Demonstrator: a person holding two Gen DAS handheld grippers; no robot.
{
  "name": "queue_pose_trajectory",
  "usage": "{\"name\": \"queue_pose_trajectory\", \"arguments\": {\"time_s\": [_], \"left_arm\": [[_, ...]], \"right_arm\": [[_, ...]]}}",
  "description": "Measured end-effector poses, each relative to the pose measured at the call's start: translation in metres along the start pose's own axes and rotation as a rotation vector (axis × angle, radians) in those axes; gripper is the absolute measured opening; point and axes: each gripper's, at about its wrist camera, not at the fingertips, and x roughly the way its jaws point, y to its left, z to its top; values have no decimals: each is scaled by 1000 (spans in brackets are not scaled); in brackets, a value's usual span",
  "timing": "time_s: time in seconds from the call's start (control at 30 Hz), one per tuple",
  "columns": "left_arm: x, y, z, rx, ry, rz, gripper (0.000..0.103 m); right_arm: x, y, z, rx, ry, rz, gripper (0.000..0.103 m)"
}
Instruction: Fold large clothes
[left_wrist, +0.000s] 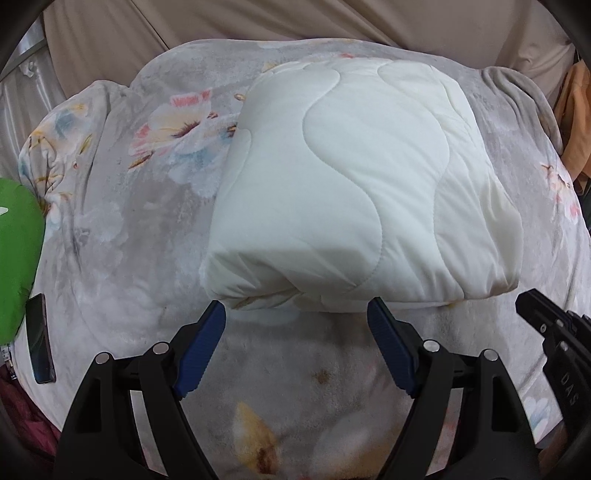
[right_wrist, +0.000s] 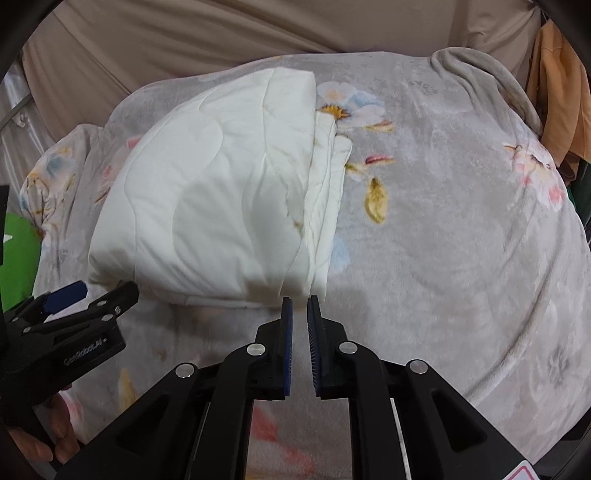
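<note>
I am holding both hand-held grippers just short of the near edge of the folded white quilt (left_wrist: 347, 184), which is lying on the grey floral blanket (left_wrist: 122, 236) of the bed, its long axis running away from me. My left hand-held gripper (left_wrist: 297, 308) is standing spread wide and empty, squarely facing that near edge, so it is the nearer one. My right hand-held gripper (right_wrist: 300, 301) is pointing at the quilt's near right corner, where the stacked layers show, with its pads parted by only a slit (nothing between them).
</note>
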Motion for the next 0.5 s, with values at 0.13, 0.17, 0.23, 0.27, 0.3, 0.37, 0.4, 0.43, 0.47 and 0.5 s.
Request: {"name": "queue_pose_trajectory", "arguments": {"time_s": [0.13,0.17,0.23,0.27,0.3,0.37,0.4,0.43,0.47,0.5], "left_arm": [[-3,8,6,-24,-20,15,77],[-2,10,7,-28,-21,18,78],[3,12,8,-28,-19,25,78],[5,13,9,-25,-15,30,78],[8,13,9,-21,-14,33,78],[12,13,9,-13,-15,35,78],[13,13,8,-10,-15,37,78],[13,13,8,-10,-17,37,77],[11,13,7,-13,-22,33,77],[10,13,6,-15,-26,31,77]], "right_arm": [[3,4,13,-7,-26,-4,11],[7,6,14,-16,-22,-8,12],[25,10,13,-50,7,-44,24],[37,11,11,-64,29,-64,25],[45,12,9,-67,42,-69,25],[49,10,8,-49,47,-71,25],[43,10,9,-37,40,-68,25],[35,12,9,-30,24,-66,25],[26,12,8,-32,9,-63,25],[20,13,7,-35,-2,-61,26]]}}
